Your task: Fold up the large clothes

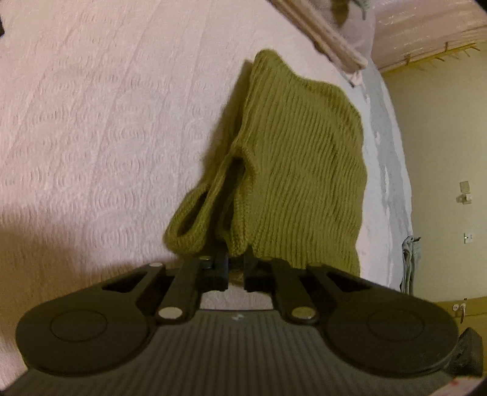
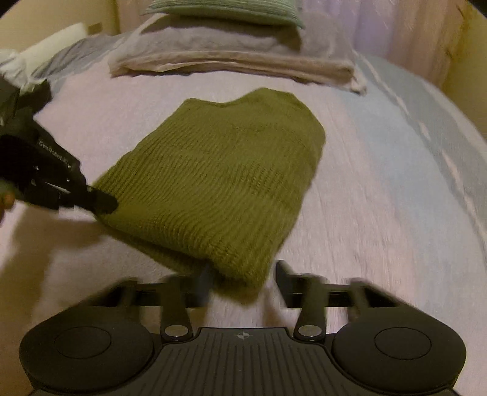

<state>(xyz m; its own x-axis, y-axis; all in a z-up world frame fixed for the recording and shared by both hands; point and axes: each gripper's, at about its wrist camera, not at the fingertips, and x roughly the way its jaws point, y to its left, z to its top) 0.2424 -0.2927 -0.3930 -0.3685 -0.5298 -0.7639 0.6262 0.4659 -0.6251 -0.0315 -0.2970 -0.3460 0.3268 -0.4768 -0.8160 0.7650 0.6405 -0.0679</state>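
Observation:
An olive-green ribbed knit sweater [image 2: 219, 170] lies folded into a compact bundle on the pale pink bedspread [image 2: 350, 213]. In the left wrist view the sweater [image 1: 298, 158] stretches away from my left gripper [image 1: 236, 263], whose fingers are shut on its near edge beside a looped cuff [image 1: 188, 222]. The right wrist view shows that same left gripper [image 2: 103, 204] pinching the bundle's left corner. My right gripper [image 2: 244, 271] is open, its fingers wide apart on either side of the sweater's near corner and not pressing it.
A stack of folded beige and grey linens [image 2: 237, 61] with a green striped pillow [image 2: 225, 12] sits at the far end of the bed. A light blue patterned cover [image 2: 411, 146] lies to the right. A yellow wall [image 1: 441, 152] stands beyond the bed edge.

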